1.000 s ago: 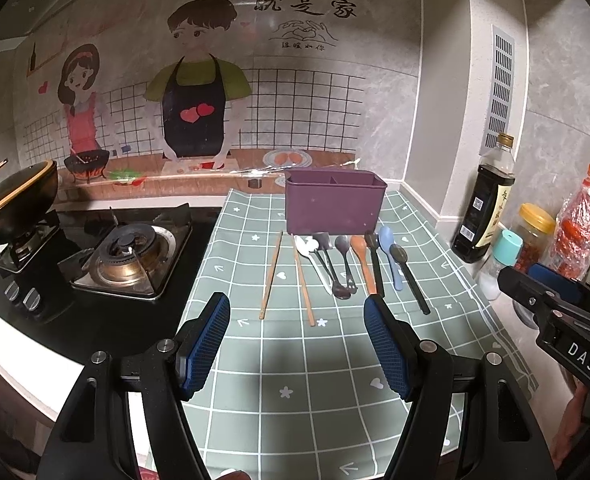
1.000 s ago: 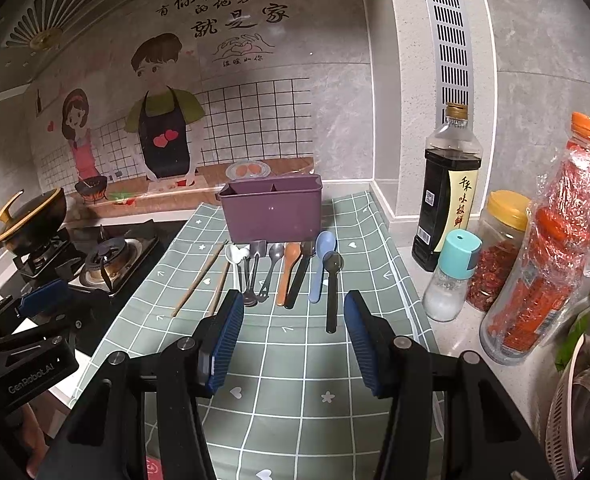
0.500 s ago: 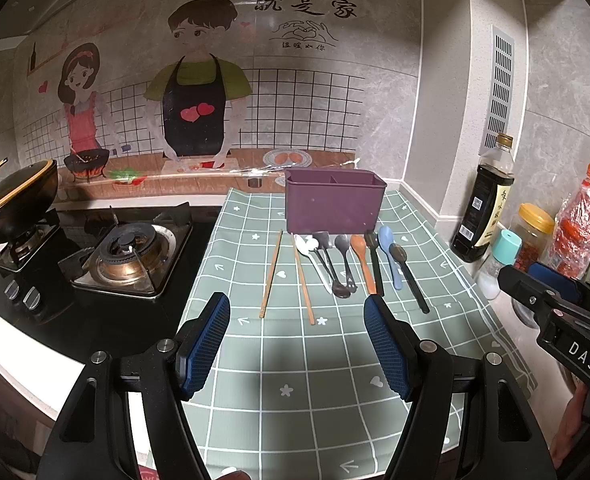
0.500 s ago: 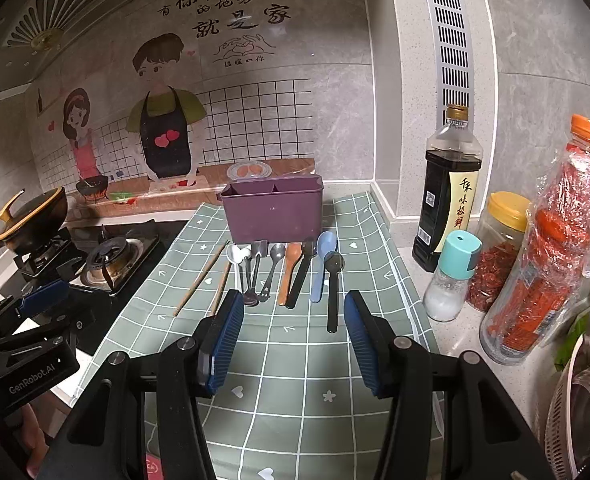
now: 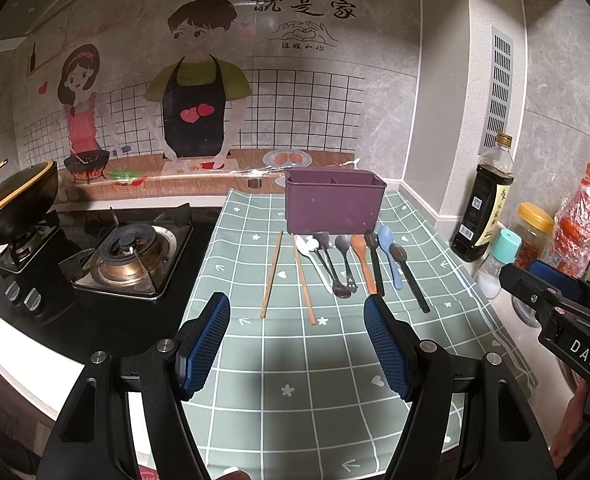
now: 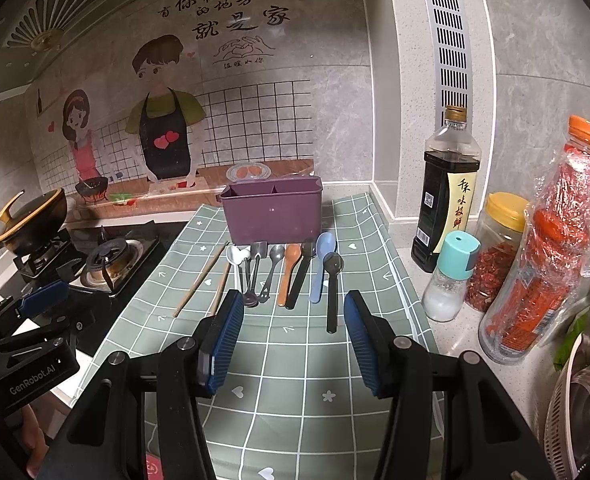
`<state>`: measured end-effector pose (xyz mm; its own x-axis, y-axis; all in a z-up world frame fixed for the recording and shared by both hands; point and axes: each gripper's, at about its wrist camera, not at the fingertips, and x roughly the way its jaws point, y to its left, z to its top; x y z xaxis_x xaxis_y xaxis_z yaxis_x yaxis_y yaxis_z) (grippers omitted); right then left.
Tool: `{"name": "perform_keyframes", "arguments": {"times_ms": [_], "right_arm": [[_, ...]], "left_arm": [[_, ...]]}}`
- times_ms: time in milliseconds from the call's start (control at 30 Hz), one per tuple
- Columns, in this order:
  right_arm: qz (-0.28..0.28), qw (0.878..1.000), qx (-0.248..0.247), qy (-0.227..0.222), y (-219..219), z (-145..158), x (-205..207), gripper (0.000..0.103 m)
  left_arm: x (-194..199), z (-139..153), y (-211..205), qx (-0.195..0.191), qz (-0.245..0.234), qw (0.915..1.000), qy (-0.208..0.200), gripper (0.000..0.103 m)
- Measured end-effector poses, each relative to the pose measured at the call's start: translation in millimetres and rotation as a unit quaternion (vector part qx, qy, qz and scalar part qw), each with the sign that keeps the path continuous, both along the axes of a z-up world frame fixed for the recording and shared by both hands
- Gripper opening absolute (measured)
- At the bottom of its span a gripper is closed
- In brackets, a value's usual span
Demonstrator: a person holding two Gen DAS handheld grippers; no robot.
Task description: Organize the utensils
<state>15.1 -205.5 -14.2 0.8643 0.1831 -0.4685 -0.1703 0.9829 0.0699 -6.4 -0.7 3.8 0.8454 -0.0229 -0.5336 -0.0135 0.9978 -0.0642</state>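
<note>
Utensils point(image 5: 347, 264) lying in row w/ purple holder point(image 5: 335, 204) behind; left hand-held gripper point(image 5: 297, 340) & right hand-held gripper point(image 6: 291, 338) both hovering spread, empty.

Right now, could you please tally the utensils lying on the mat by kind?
Chopsticks: 2
Spoons and similar utensils: 8; two overlap, so exact kinds are unclear
Total: 10, all in front of the purple holder

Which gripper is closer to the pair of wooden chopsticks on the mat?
Left, narrowly. The left gripper hangs open just short of the chopsticks, their near ends lying ahead between its fingers. The right gripper, also open, sits over the spoons, with the chopsticks off past its left finger.
</note>
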Motion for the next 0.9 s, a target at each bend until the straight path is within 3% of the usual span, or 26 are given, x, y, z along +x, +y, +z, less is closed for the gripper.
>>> {"name": "perform_keyframes", "arguments": {"times_ms": [600, 900], "right_arm": [[-0.002, 1.0, -0.001, -0.002, -1.2, 4.3, -0.8, 0.05], [-0.012, 1.0, -0.003, -0.004, 2.0, 10.3, 11.5, 0.05]], "left_arm": [[-0.8, 3.3, 0.1, 0.0, -0.001, 1.0, -0.002, 0.07], [17.0, 10.9, 16.7, -0.006, -0.013, 0.9998, -0.012, 0.07]]}}
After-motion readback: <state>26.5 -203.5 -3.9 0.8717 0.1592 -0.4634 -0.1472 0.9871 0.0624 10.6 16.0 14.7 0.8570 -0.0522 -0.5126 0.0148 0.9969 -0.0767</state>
